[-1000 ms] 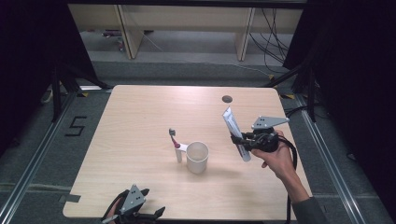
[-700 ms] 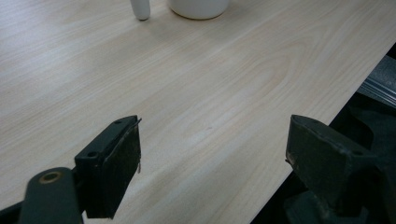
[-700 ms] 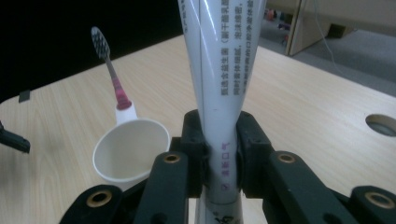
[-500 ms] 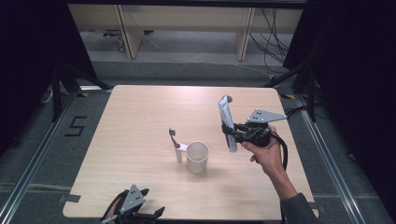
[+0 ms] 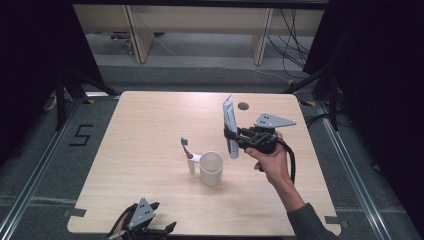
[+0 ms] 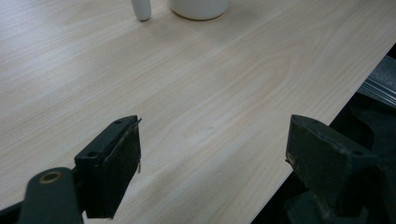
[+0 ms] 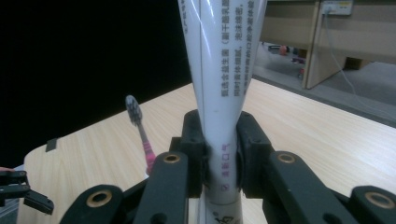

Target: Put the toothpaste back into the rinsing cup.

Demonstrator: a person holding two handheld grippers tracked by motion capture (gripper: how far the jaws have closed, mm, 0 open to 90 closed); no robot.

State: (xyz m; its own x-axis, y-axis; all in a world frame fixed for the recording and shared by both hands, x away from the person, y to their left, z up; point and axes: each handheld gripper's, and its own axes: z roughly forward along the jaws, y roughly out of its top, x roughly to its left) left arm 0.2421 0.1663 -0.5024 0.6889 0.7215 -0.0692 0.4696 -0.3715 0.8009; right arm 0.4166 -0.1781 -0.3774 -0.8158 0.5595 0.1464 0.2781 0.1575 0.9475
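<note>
High view puts the right gripper [image 5: 231, 136] above the table [image 5: 150, 120] at about 3 o'clock from the white cup [image 5: 211, 168], its jaws pinching a white toothpaste tube [image 5: 229, 122] near the tube's lower end, so that the tube stands close to upright with its flat crimped end topmost. Right gripper view confirms the hold: both pads press the tube's narrow neck, and the printed body fans wider above them. A tube like this is probably light, soft-walled and a little slick; squeezing the wide body would let it buckle or slide, while the stiffer shoulder near the cap is the surer place to hold, as is done now. A toothbrush [image 5: 188, 154] stands on its base just beside the cup at its 9 o'clock; whether the two touch is hard to tell. Left gripper [image 5: 142, 226] sits at the table's 6 o'clock edge, jaws spread wide and holding nothing.
</note>
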